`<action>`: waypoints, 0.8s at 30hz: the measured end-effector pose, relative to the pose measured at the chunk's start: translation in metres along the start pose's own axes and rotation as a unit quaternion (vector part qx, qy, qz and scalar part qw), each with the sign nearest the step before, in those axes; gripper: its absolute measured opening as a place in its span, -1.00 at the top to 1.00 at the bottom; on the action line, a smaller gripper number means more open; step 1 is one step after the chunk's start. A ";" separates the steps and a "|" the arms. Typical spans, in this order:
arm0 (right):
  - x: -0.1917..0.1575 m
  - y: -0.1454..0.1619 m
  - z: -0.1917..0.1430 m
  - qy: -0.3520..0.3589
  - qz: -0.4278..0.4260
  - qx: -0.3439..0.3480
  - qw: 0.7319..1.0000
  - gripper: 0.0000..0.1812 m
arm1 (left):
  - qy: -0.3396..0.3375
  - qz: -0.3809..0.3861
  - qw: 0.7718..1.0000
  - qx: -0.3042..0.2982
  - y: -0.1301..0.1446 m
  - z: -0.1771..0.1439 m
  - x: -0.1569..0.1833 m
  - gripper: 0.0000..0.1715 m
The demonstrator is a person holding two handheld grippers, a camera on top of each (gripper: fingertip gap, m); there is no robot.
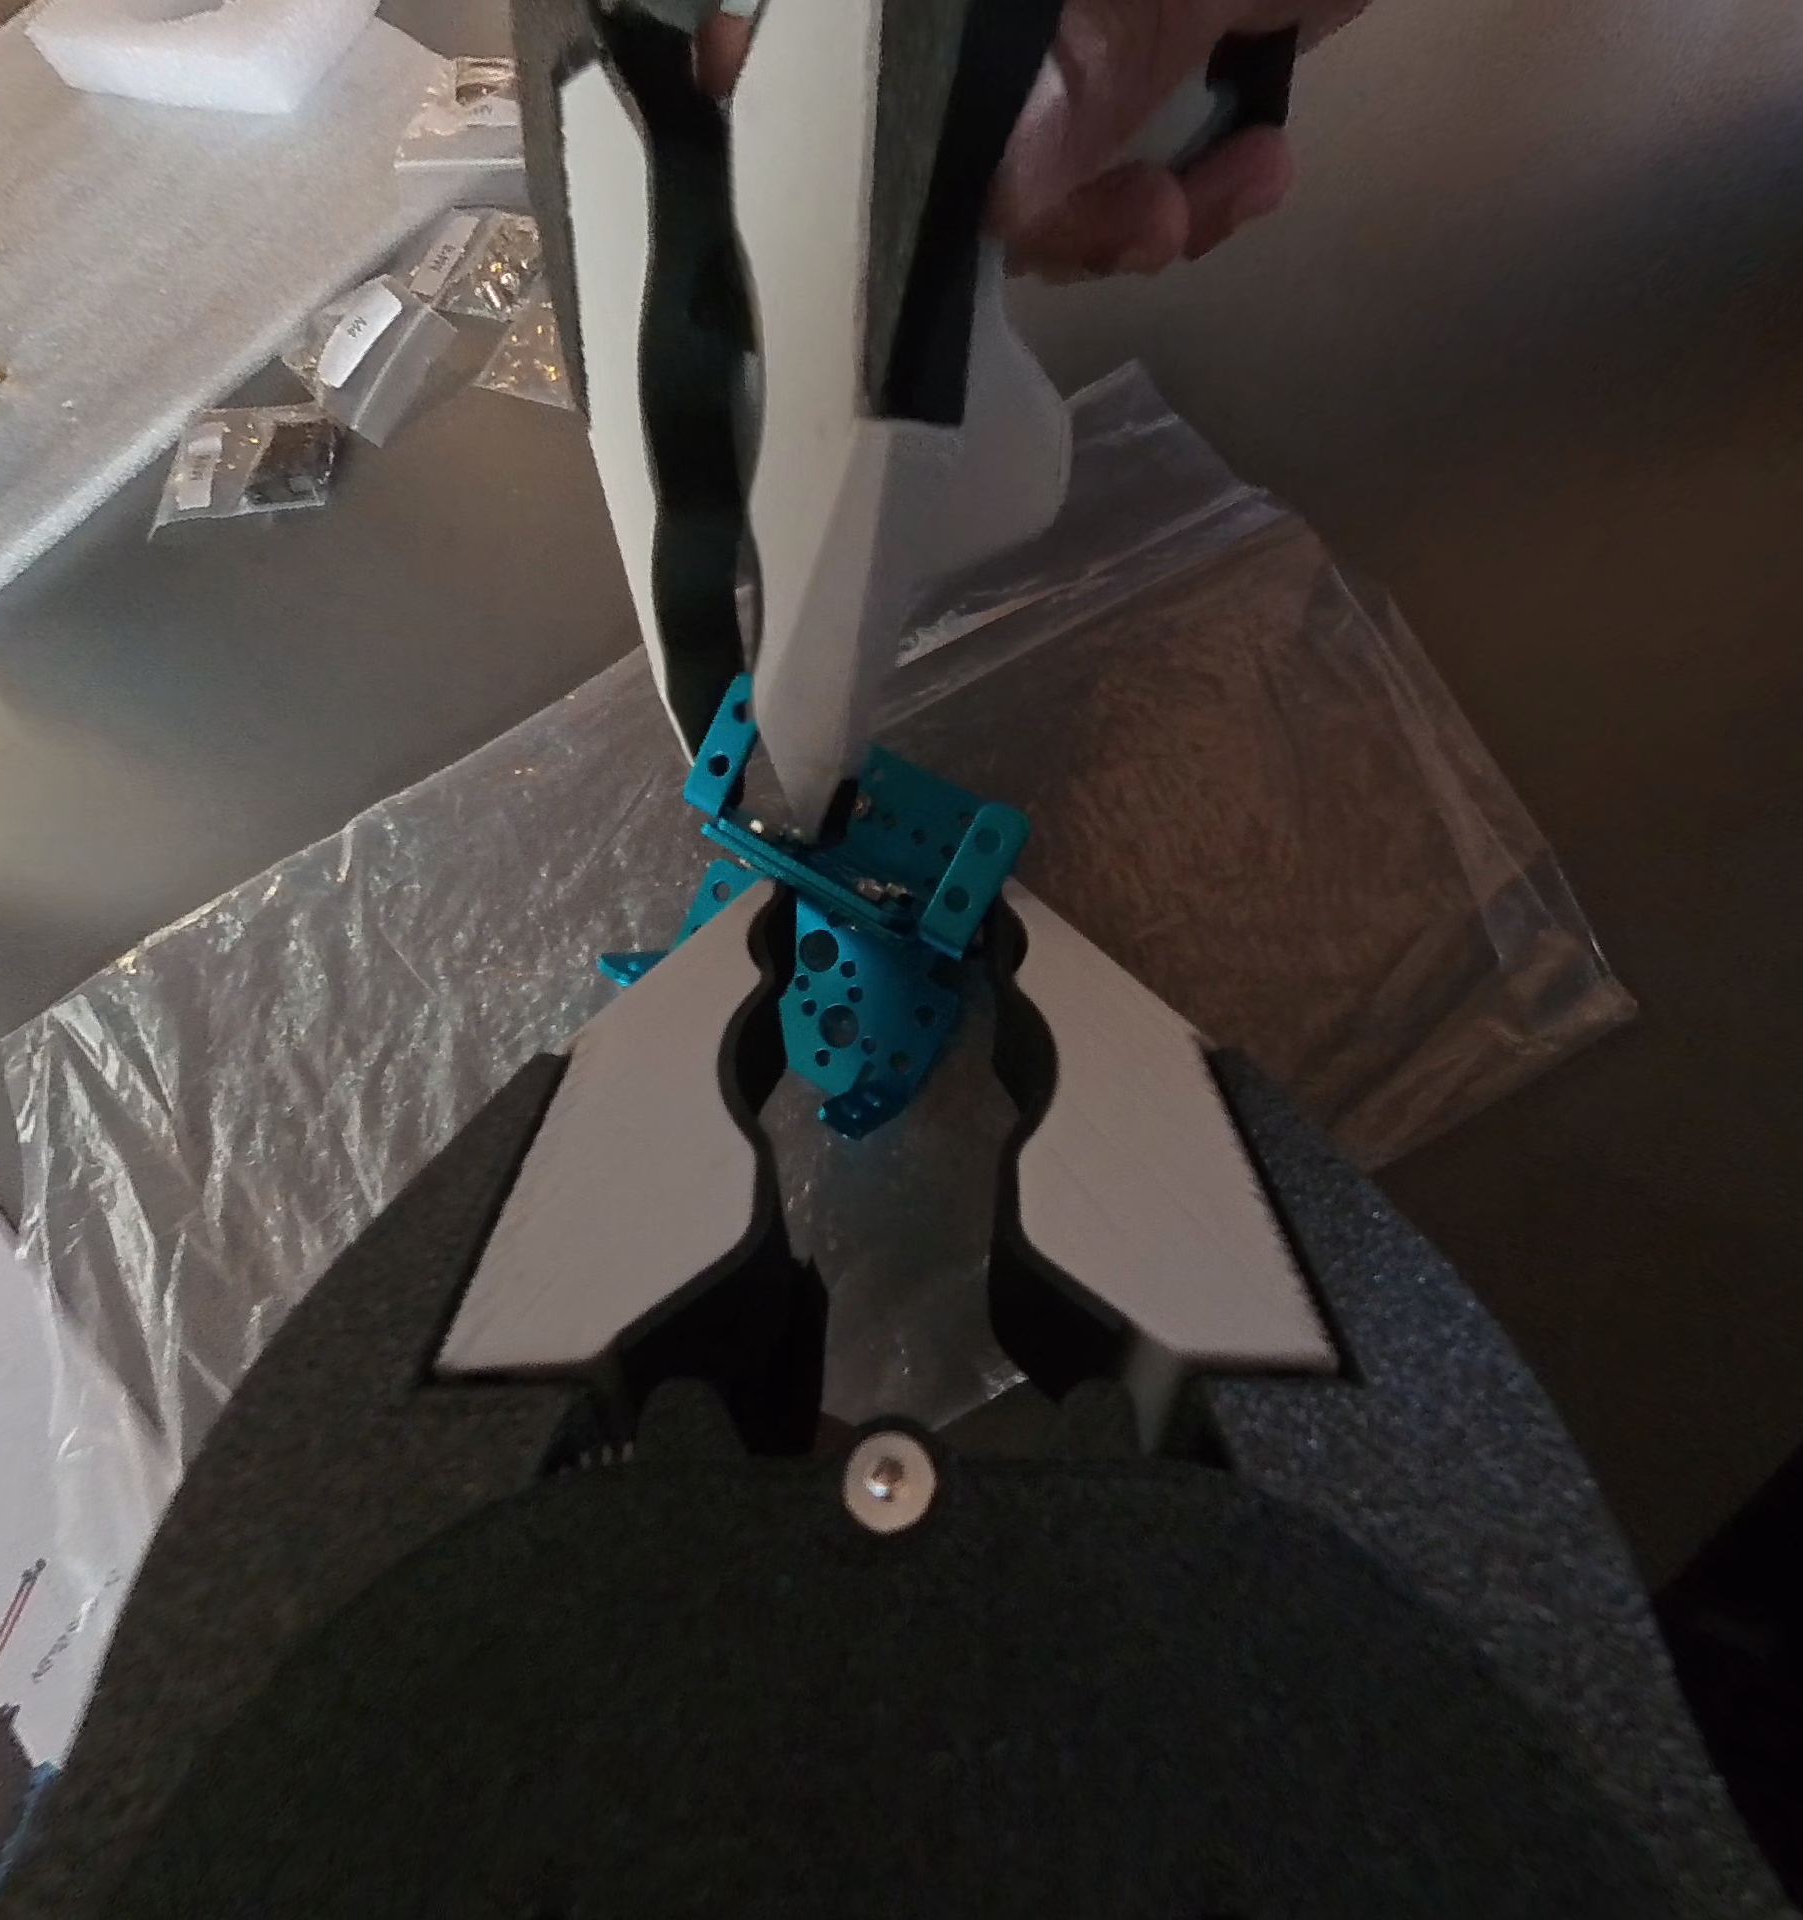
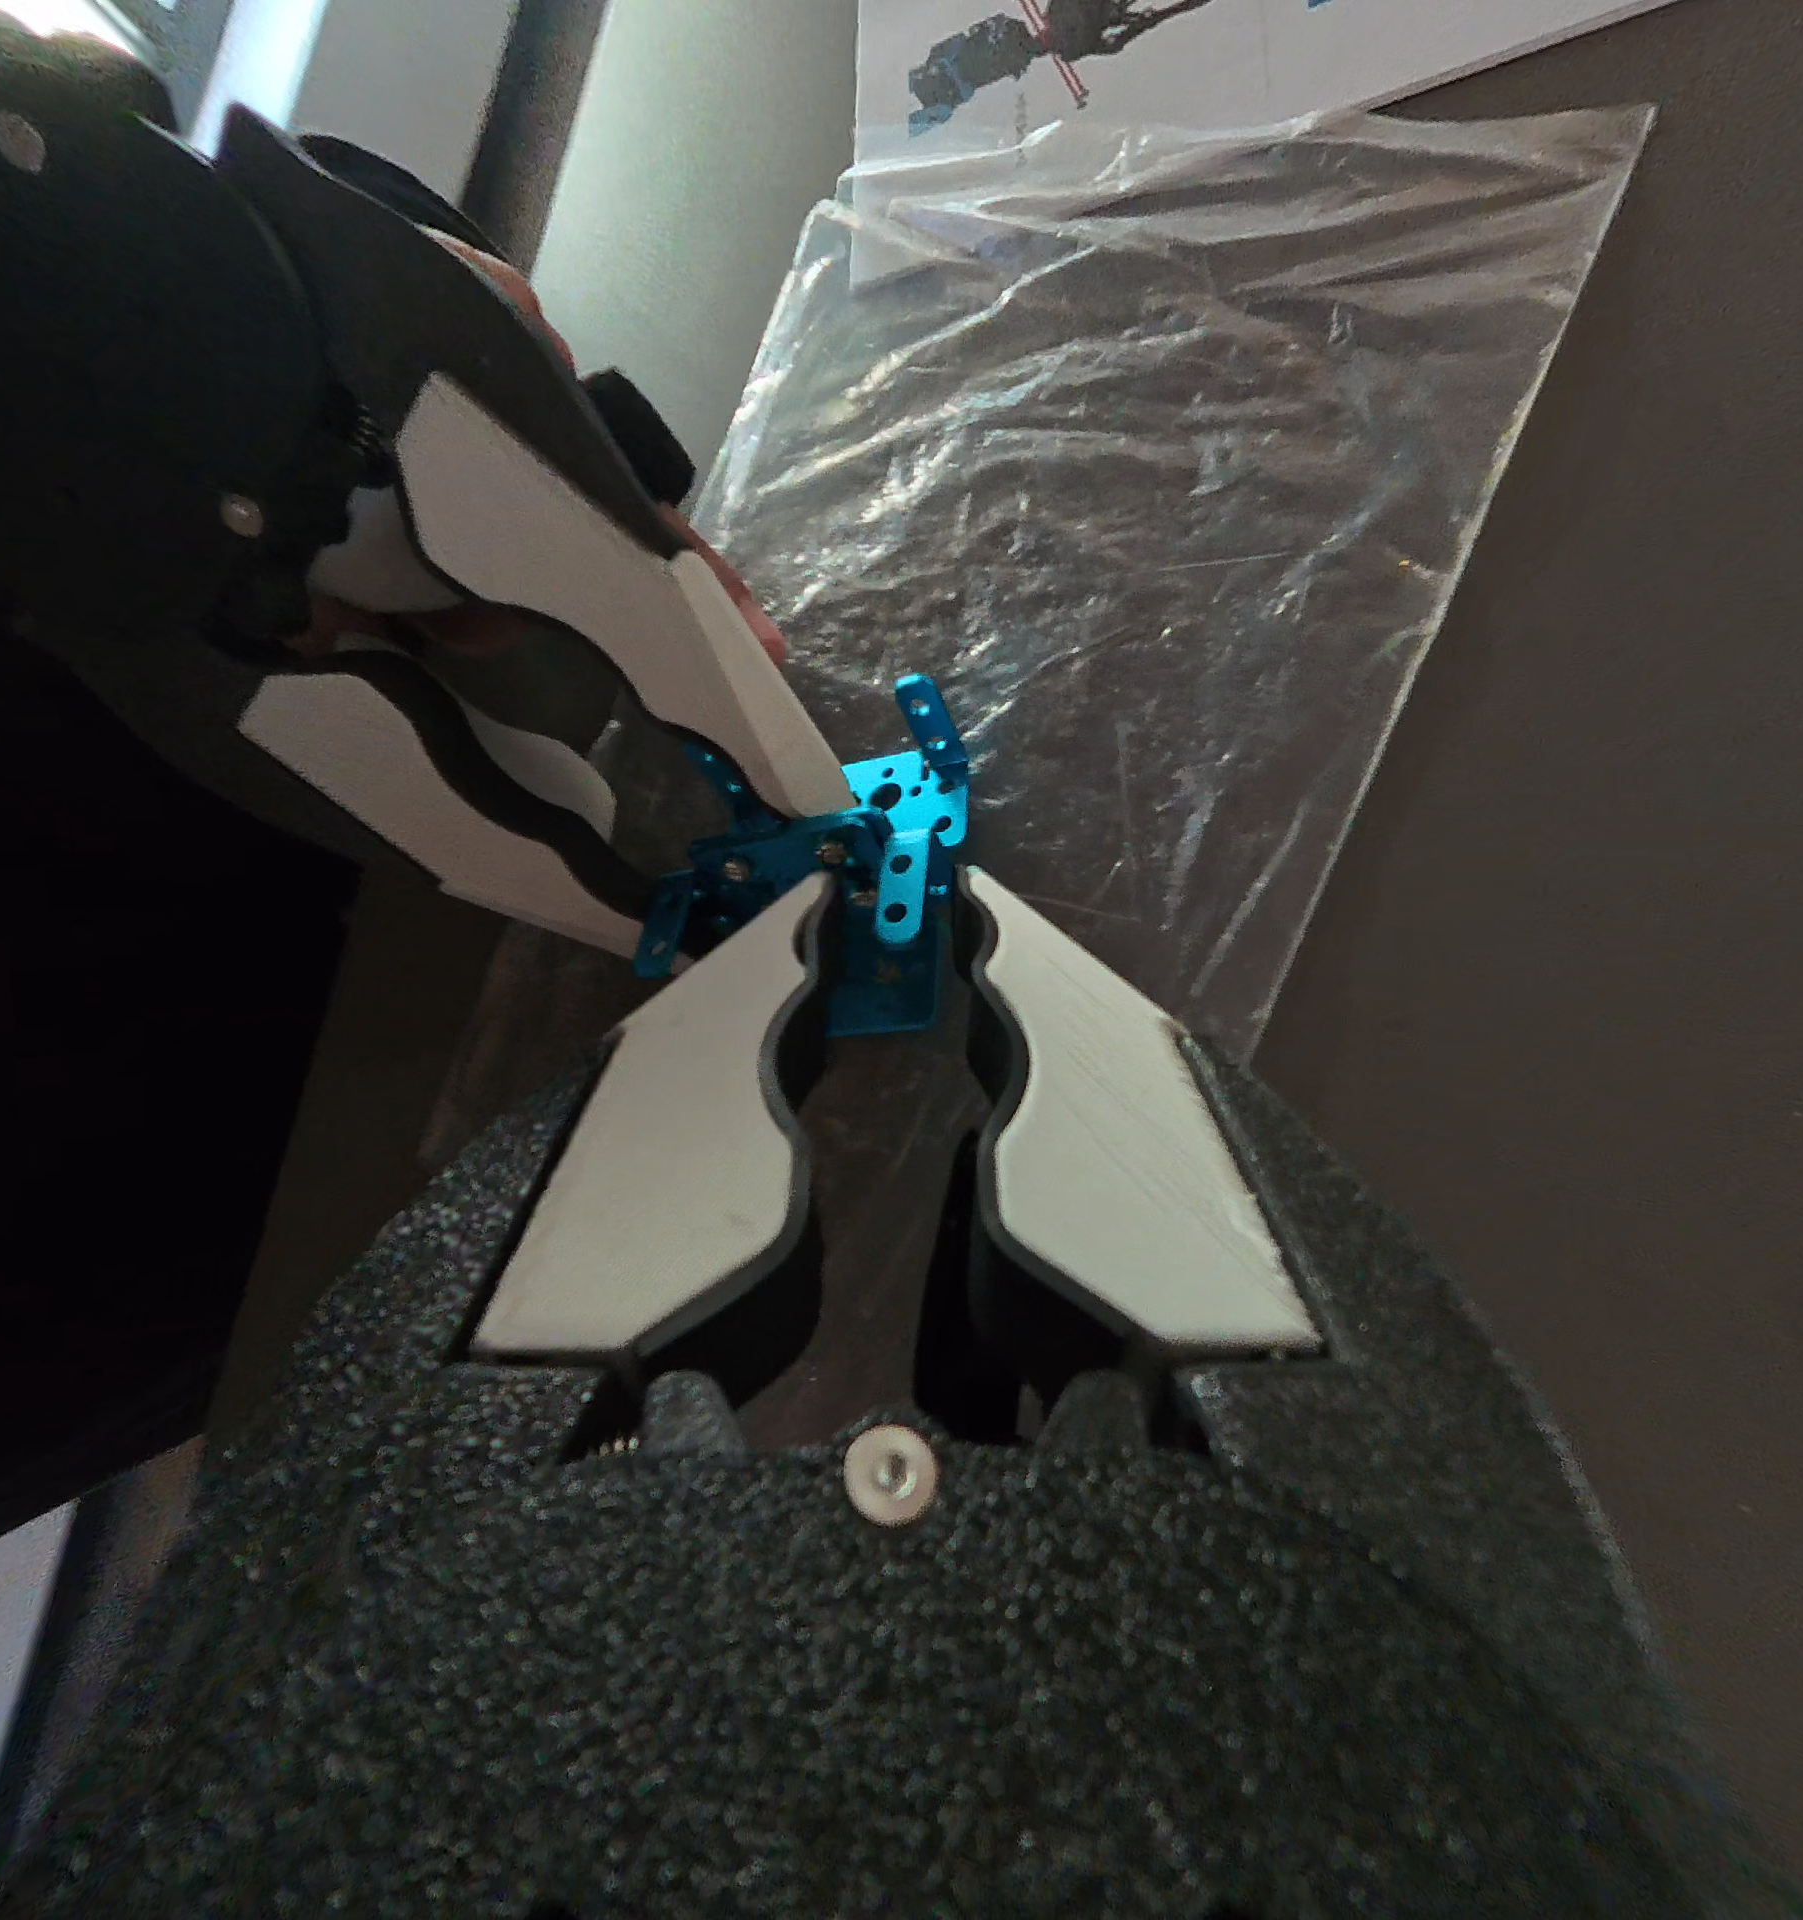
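Observation:
A blue anodised metal bracket assembly (image 1: 855,987), perforated plates joined by small screws, hangs above a clear plastic bag (image 1: 1240,779). My left gripper (image 1: 886,914) is shut on its lower rounded plate, one white finger on each side. My right gripper (image 1: 762,758) comes down from above in the left wrist view and clamps the upper plate. In the right wrist view the right gripper (image 2: 897,894) is closed around an upright blue bracket (image 2: 881,987), and the left gripper (image 2: 741,862) reaches in from the left, holding the same assembly. A hand (image 1: 1136,177) grips the right gripper's handle.
The dark table (image 1: 1603,416) carries the crinkled plastic bag (image 2: 1136,520). Several small bags of hardware (image 1: 377,364) and a white foam block (image 1: 201,52) lie on a pale sheet at the far left. A printed sheet (image 2: 1136,52) lies under the bag's far edge. The tips of both grippers are at nearly the same place.

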State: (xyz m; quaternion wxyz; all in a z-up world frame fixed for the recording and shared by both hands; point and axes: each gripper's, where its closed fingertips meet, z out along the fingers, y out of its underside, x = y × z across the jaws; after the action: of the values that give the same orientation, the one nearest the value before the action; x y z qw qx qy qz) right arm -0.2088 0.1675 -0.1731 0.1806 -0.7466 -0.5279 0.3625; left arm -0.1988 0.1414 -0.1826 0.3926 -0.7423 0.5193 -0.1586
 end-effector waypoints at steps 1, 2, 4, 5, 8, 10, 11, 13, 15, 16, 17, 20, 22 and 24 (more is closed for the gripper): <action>-0.003 0.000 0.000 -0.013 0.005 0.001 1.000 0.70 | 0.001 -0.001 1.000 0.000 0.000 0.000 0.000 0.58; -0.003 0.001 0.000 -0.011 0.000 -0.002 1.000 0.65 | 0.002 -0.003 1.000 0.001 0.000 0.000 0.000 0.58; -0.001 0.001 0.001 0.014 -0.019 -0.009 1.000 0.69 | 0.003 -0.006 1.000 0.001 0.000 0.000 0.000 0.58; 0.000 0.001 0.002 0.027 -0.027 -0.012 0.999 0.74 | 0.003 -0.005 1.000 0.001 0.000 0.000 0.000 0.59; 0.002 0.001 0.001 0.032 -0.025 -0.015 0.999 0.79 | 0.002 -0.004 1.000 0.001 0.000 0.000 0.000 0.58; 0.003 -0.001 0.000 0.020 -0.005 -0.006 1.000 0.83 | 0.000 -0.001 1.000 0.001 0.000 0.000 -0.001 0.58; 0.004 -0.001 0.000 0.013 0.002 -0.001 1.000 0.85 | -0.001 0.001 1.000 0.000 0.000 0.000 0.000 0.58; 0.000 0.000 0.000 0.002 -0.001 -0.001 1.000 0.77 | -0.001 0.000 1.000 0.001 0.000 0.000 -0.001 0.58; -0.003 0.001 0.001 0.011 -0.021 -0.011 1.000 0.66 | 0.003 -0.006 1.000 0.001 0.000 0.000 -0.001 0.58; -0.001 0.001 0.001 0.026 -0.032 -0.015 0.999 0.67 | 0.003 -0.007 1.000 0.002 0.000 0.001 -0.001 0.58; 0.001 0.001 0.002 0.041 -0.040 -0.016 0.998 0.72 | 0.001 -0.005 1.000 0.001 0.000 0.001 -0.001 0.58; 0.002 0.001 0.001 0.043 -0.033 -0.020 0.998 0.79 | -0.001 -0.001 1.000 0.001 0.000 0.001 -0.001 0.58; 0.002 0.000 0.000 0.024 -0.013 -0.011 1.000 0.82 | -0.002 0.003 1.000 0.001 0.000 0.001 -0.001 0.58; 0.000 0.001 0.000 0.011 -0.014 -0.006 1.000 0.78 | -0.002 0.003 1.000 0.001 0.000 0.001 -0.001 0.58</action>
State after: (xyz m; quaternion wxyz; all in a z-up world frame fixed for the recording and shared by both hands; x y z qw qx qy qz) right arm -0.2080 0.1673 -0.1736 0.1867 -0.7443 -0.5382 0.3485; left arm -0.1986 0.1424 -0.1830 0.3950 -0.7404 0.5208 -0.1566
